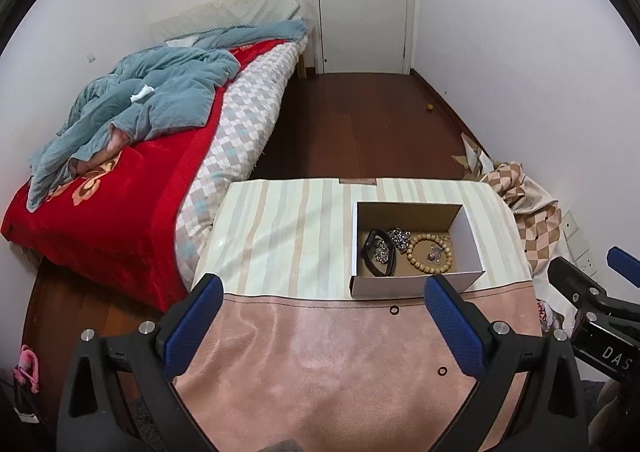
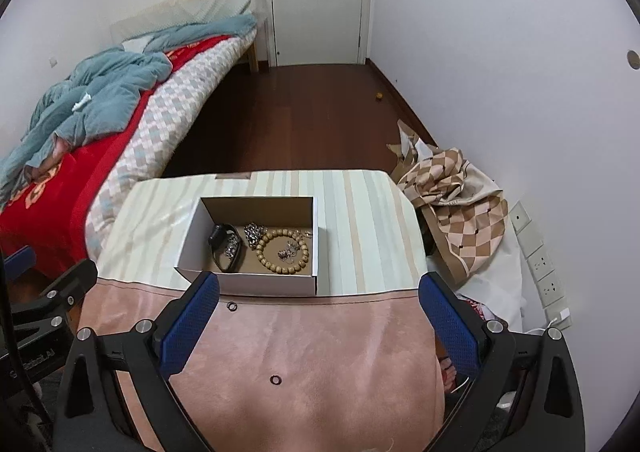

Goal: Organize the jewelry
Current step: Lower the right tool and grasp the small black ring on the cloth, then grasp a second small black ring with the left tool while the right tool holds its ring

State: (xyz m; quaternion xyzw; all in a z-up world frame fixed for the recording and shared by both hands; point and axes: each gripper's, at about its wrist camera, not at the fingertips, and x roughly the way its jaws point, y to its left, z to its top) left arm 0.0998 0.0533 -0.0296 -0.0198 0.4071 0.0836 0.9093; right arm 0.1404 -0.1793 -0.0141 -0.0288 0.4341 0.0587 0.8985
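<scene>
A white cardboard box (image 1: 416,284) (image 2: 248,282) stands on the striped part of the table. Inside lie a wooden bead bracelet (image 1: 429,255) (image 2: 282,251), a black band (image 1: 376,252) (image 2: 224,248) and silver chains (image 1: 398,238) (image 2: 253,235). Two small dark rings lie on the pink cloth: one near the box (image 1: 395,310) (image 2: 231,306), one nearer me (image 1: 442,371) (image 2: 275,379). My left gripper (image 1: 322,292) is open and empty, above the pink cloth, left of the box. My right gripper (image 2: 320,292) is open and empty, just in front of the box.
The table (image 1: 280,236) (image 2: 360,212) has a striped cover and a pink cloth in front. A bed (image 1: 120,180) with a red blanket is at the left. A checkered cloth pile (image 2: 452,196) lies on the floor at the right, by wall sockets (image 2: 540,264).
</scene>
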